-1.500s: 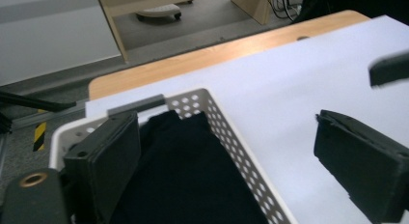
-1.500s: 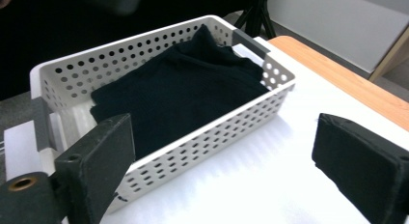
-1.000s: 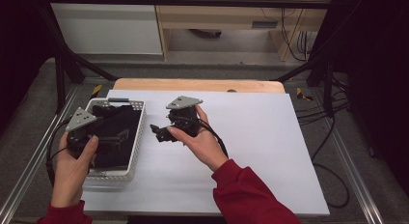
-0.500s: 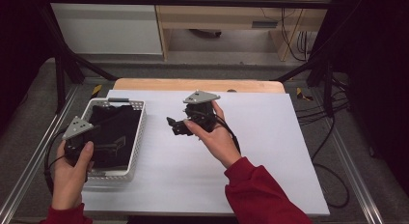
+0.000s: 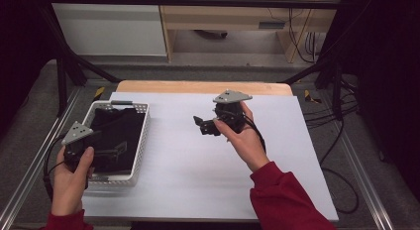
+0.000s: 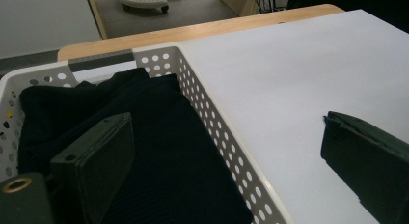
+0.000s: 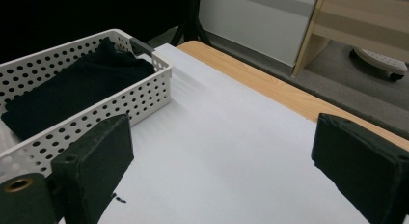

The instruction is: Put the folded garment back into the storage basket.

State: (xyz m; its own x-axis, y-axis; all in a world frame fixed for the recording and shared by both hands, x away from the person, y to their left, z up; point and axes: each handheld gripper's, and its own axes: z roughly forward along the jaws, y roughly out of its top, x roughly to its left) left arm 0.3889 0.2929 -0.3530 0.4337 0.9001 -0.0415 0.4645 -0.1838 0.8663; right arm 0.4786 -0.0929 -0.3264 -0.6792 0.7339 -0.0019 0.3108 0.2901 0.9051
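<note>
We seem between steps: the folded black cloth lies in the white perforated plastic basket at the frame's left, both hand-held grippers, left and right, gape empty, so next likely needs a grasp over the white surface.

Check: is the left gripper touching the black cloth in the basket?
Cannot tell. In the left gripper view one jaw of the open left gripper overlaps the black cloth in the white basket, with no gap or contact visible.
</note>
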